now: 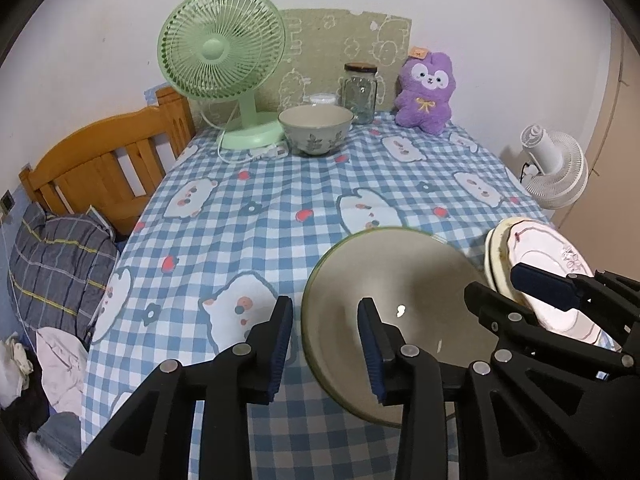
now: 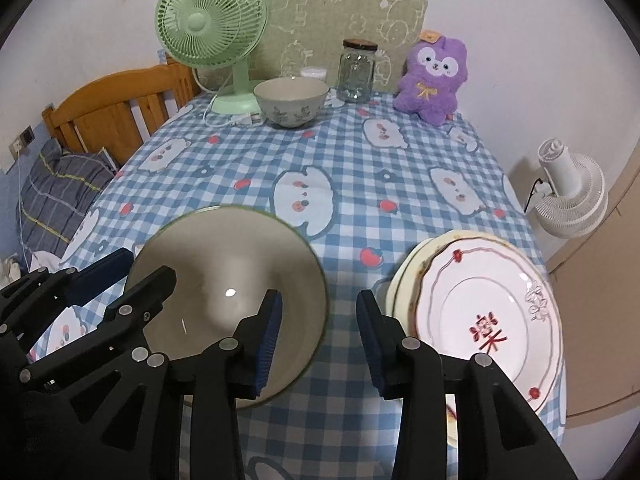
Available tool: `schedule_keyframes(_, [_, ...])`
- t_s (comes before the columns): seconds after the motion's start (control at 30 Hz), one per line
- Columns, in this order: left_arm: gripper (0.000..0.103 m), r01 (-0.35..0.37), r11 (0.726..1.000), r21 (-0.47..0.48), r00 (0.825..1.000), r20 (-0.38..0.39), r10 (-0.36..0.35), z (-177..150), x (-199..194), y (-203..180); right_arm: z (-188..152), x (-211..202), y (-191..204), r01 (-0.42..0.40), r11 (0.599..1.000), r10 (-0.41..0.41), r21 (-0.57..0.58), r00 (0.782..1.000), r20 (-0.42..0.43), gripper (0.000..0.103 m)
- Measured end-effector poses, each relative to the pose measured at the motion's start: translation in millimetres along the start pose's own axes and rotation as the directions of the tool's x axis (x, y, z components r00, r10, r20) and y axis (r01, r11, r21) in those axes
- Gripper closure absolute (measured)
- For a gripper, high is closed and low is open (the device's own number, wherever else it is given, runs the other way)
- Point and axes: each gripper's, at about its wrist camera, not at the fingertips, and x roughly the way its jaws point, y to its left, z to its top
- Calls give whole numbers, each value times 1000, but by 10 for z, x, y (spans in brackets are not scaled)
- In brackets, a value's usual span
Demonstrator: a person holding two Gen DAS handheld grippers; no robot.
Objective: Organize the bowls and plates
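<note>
On checked cloth (image 2: 352, 152), two bowls (image 2: 228, 300), two stacked plates (image 2: 488, 312)

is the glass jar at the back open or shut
Shut. The glass jar stands upright beside the purple plush toy with a dark lid on its mouth; it looks empty.

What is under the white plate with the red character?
Under the white plate lies at least one cream plate; only its rim shows, at the left and far edges. How many plates are stacked, and their patterns, stay covered. The stack rests on the checked tablecloth.
</note>
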Motion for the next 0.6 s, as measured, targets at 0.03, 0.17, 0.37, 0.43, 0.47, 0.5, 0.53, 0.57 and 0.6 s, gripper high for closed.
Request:
schedule_keyframes(0.03, [66,0,1000,0,1000,6,0,17,-28,-11,11,-18,19,5,1000,-5,0,1000,5,60])
schedule_keyframes(0.17, [55,-9,1000,0,999,33,9,98,-151,-38,69,-136,-19,37,999,-37,-4,999,28,61])
schedule_keyframes(0.37, [37,-16,1000,-4,997,81,16,232,-347,-29,194,-318,-136,28,999,-29,17,998,60,61])
schedule_keyframes(0.43, [33,-18,1000,13,996,90,17,282,-421,-53,240,-362,-181,15,999,-17,35,998,57,60])
schedule_keyframes(0.47, [32,-20,1000,17,995,96,19,297,-452,-56,263,-388,-194,13,999,-16,40,998,58,60])
schedule_keyframes(0.5, [30,-25,999,21,994,105,23,320,-488,-64,290,-415,-210,13,999,-16,43,998,60,59])
schedule_keyframes(0.53, [26,-28,999,23,994,110,26,334,-509,-66,316,-448,-225,14,999,-17,47,998,66,58])
schedule_keyframes(0.57, [24,-31,999,21,993,118,28,362,-535,-60,333,-470,-237,15,999,-19,50,997,72,58])
schedule_keyframes(0.6, [21,-32,999,15,992,122,30,387,-557,-47,359,-504,-254,18,998,-22,54,996,82,57])
